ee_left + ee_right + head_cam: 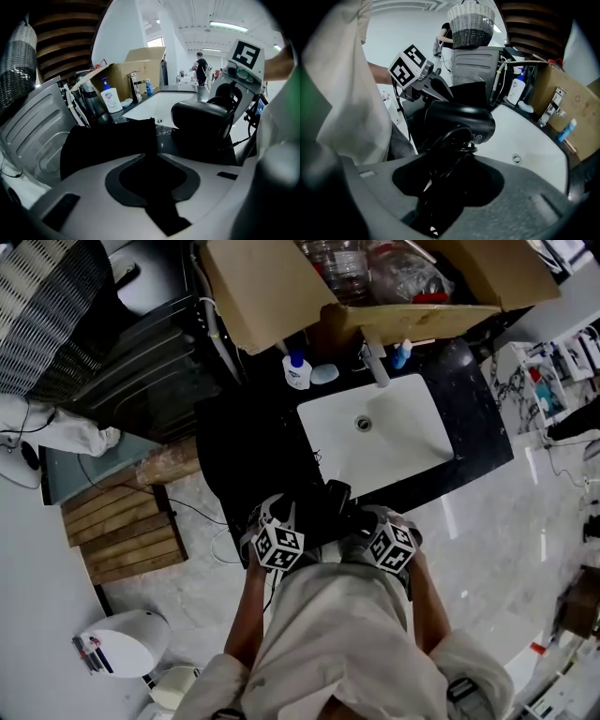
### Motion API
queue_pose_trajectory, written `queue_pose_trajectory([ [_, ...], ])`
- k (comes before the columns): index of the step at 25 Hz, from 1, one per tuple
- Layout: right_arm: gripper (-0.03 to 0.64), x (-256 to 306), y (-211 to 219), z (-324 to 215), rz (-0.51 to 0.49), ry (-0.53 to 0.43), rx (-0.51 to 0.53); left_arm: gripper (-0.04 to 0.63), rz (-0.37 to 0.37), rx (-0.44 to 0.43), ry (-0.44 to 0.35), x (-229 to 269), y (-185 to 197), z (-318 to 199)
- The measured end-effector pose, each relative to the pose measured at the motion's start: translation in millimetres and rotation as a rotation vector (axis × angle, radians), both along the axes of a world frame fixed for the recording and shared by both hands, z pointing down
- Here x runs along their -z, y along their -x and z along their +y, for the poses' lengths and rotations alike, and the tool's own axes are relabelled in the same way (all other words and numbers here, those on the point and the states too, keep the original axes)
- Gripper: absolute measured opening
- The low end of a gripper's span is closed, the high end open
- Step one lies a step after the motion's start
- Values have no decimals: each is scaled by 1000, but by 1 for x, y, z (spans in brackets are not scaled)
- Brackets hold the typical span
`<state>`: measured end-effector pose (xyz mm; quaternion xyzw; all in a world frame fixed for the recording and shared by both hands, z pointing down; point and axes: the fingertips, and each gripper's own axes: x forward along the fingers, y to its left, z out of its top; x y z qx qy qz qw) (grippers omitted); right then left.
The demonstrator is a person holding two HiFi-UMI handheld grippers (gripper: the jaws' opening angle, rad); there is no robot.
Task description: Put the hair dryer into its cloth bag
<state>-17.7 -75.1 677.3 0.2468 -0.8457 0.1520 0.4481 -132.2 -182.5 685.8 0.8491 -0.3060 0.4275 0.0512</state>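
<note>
I stand at the front edge of a black counter (234, 456). The black hair dryer (459, 122) has its cord wound round the handle, and my right gripper (450, 173) is shut on that handle. In the left gripper view the hair dryer (201, 117) hangs at the right, under the right gripper's marker cube (246, 54). The black cloth bag (108, 140) stands up from my left gripper (157, 168), whose jaws are shut on its edge. From the head view both grippers sit side by side with the hair dryer (333, 502) between them. The bag's mouth is hidden.
A white sink (375, 432) with a faucet (375, 362) lies just beyond the grippers. Behind it are a soap bottle (297, 371), a small blue bottle (401, 354) and a cardboard box (272, 287). A woven basket (47, 306) and wooden slats (122, 531) are at the left.
</note>
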Motion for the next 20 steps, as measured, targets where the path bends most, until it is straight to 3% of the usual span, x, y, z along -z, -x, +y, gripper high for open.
queue_pose_trajectory([
  [6,189,0,-3,1,1,-8,-15,12,-9,5,11,-5,0,-2],
  [12,189,5,-7,0,-19,-22,-23,8,128,82,83,14,1,-6],
  [20,189,13,-5,-2,-57,-28,0,6,193,132,52,47,-2,-11],
])
